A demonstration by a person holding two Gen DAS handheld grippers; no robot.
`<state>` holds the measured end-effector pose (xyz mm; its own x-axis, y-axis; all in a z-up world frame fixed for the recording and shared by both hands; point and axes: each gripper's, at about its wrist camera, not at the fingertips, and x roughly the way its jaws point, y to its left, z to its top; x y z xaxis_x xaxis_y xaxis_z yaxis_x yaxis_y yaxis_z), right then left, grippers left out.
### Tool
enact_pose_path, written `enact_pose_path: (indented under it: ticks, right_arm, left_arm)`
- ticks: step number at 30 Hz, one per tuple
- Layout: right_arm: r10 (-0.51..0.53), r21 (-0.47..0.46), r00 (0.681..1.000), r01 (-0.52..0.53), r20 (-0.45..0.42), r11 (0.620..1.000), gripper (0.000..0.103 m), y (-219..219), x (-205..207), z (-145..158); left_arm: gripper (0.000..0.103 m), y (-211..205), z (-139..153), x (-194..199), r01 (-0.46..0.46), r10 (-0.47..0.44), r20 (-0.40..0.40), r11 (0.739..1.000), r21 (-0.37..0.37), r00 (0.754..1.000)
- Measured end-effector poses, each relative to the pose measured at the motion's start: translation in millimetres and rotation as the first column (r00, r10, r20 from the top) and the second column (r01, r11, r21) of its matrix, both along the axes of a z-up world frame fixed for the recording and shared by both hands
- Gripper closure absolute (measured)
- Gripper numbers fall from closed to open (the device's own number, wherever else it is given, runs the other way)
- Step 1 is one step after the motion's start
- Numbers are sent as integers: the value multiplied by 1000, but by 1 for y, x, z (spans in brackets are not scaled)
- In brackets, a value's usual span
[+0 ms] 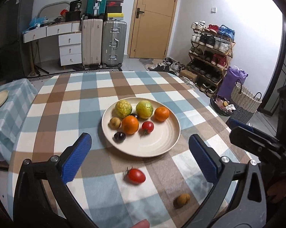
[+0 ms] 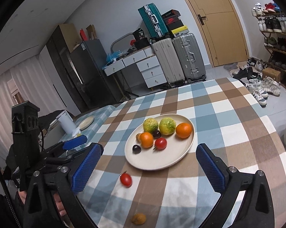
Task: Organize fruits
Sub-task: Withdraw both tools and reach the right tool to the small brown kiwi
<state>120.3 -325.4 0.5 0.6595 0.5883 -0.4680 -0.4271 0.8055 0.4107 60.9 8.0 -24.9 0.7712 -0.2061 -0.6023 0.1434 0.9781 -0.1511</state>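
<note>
both the left gripper (image 1: 140, 149) and right gripper (image 2: 148, 160) hover with jaws spread wide, holding nothing. ahead on the checked tablecloth (image 1: 82, 98), a cream plate (image 1: 158, 142) holds fruit. a red tomato (image 1: 136, 175) and walnut (image 1: 183, 200) lie loose before it.

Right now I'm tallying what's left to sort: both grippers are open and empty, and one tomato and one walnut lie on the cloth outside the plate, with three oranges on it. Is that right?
Not quite: the plate holds two oranges, not three, as the left wrist view shows. The rest stands: the left gripper and right gripper are open and empty, and the tomato and walnut lie on the cloth.
</note>
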Motion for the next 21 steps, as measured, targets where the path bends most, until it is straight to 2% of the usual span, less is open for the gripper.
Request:
enact_pose_path:
  ticks: [10, 21]
  right_arm:
    - [86, -61, 996, -86, -9, 994, 0, 23, -40, -13]
    - [126, -102, 985, -139, -119, 985, 1, 33, -54, -55]
  left_arm:
    - [1, 19, -25, -33, -28, 28, -41, 999, -22, 999]
    - [1, 32, -68, -36, -50, 43, -128, 998, -48, 991]
